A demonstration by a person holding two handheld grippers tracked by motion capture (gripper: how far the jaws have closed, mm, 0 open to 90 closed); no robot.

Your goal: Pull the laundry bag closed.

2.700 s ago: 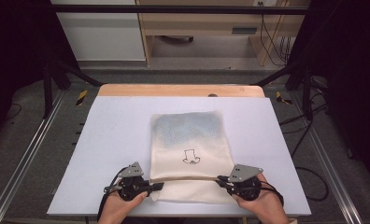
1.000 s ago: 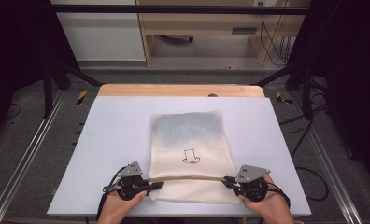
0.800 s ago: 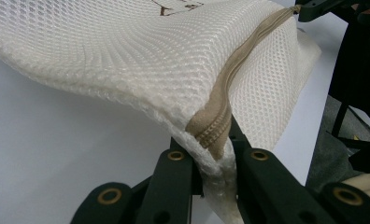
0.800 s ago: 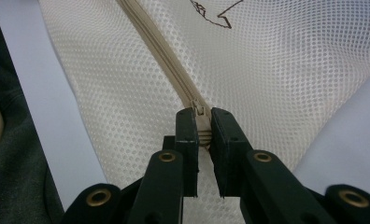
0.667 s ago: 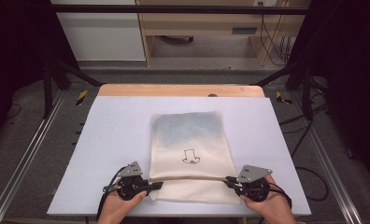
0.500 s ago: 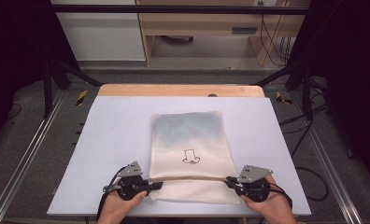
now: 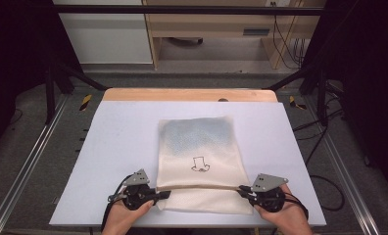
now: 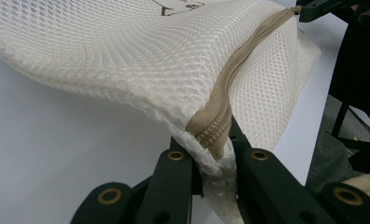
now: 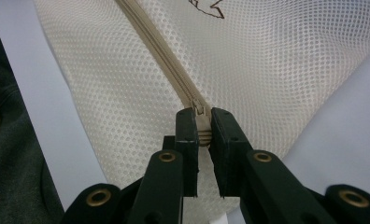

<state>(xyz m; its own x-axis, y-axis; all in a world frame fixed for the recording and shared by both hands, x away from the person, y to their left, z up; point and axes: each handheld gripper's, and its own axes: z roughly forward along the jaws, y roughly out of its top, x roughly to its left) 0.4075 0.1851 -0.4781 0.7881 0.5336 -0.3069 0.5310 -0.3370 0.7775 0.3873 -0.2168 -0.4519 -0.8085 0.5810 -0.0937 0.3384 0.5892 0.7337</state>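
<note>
A cream mesh bag (image 7: pixel 199 152) with a small hat drawing lies on the white table (image 7: pixel 118 142), something bluish showing through its far half. A tan zipper (image 7: pixel 202 186) runs across its near end. My left gripper (image 7: pixel 163 194) is shut on the zipper's left end (image 8: pixel 214 135), pinching mesh and tape between the jaws. My right gripper (image 7: pixel 242 189) is shut on the zipper's right end (image 9: pixel 200 122). The zipper is stretched taut between the two, slightly raised off the table.
A wooden strip (image 7: pixel 189 94) edges the table's far side. Metal rails (image 7: pixel 30 161) run along both sides. Cables (image 7: pixel 324 183) trail on the floor to the right. A cabinet and desk legs stand beyond the table.
The right gripper has shifted slightly to the right since the earliest frame, pulling the zipper tighter. Over the last second nothing visibly moved.
</note>
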